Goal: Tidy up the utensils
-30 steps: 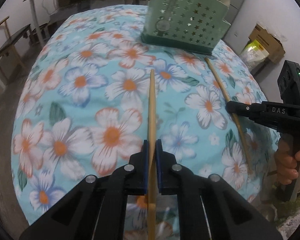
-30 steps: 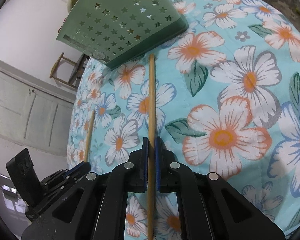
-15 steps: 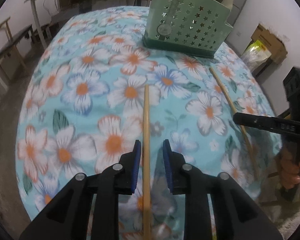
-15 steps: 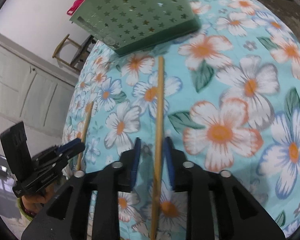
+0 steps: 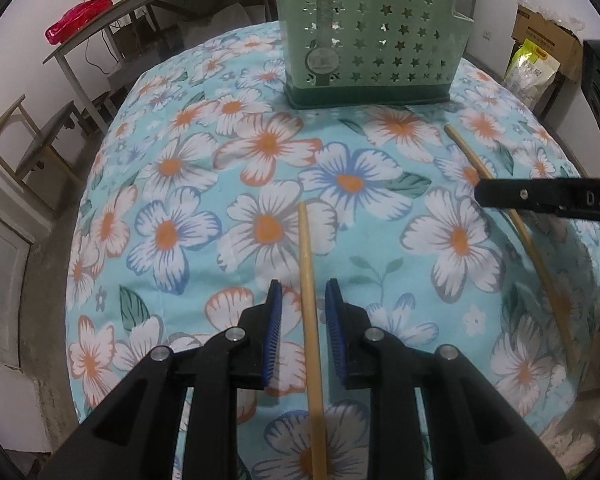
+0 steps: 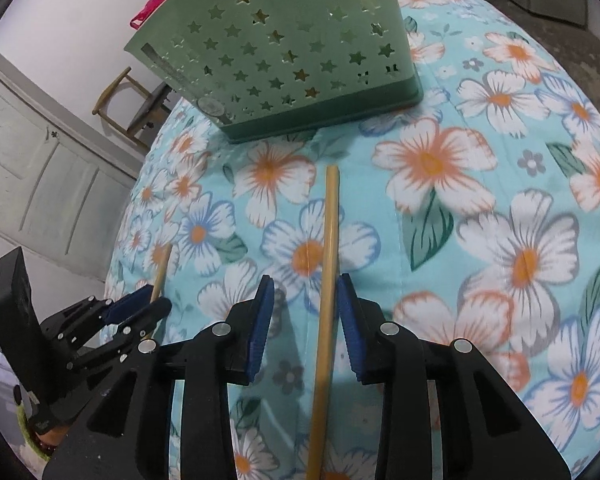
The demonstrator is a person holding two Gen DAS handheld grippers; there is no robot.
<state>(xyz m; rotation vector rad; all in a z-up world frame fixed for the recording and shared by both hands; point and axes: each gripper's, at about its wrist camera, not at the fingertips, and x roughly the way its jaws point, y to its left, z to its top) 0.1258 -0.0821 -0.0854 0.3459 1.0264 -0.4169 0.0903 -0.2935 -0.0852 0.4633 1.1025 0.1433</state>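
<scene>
Both our grippers stood wide — left gripper (image 5: pixel 300 320) astride one chopstick (image 5: pixel 308 280), right gripper (image 6: pixel 305 318) astride the other chopstick (image 6: pixel 328 264). We judged centring each stick before squeezing was key — then the green basket (image 5: pixel 372 48).

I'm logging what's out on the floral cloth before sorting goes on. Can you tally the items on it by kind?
Wooden chopsticks: 2, one between the open jaws of the left gripper at, one between the open jaws of the right gripper at
Green star-punched utensil basket: 1
Total: 3
</scene>
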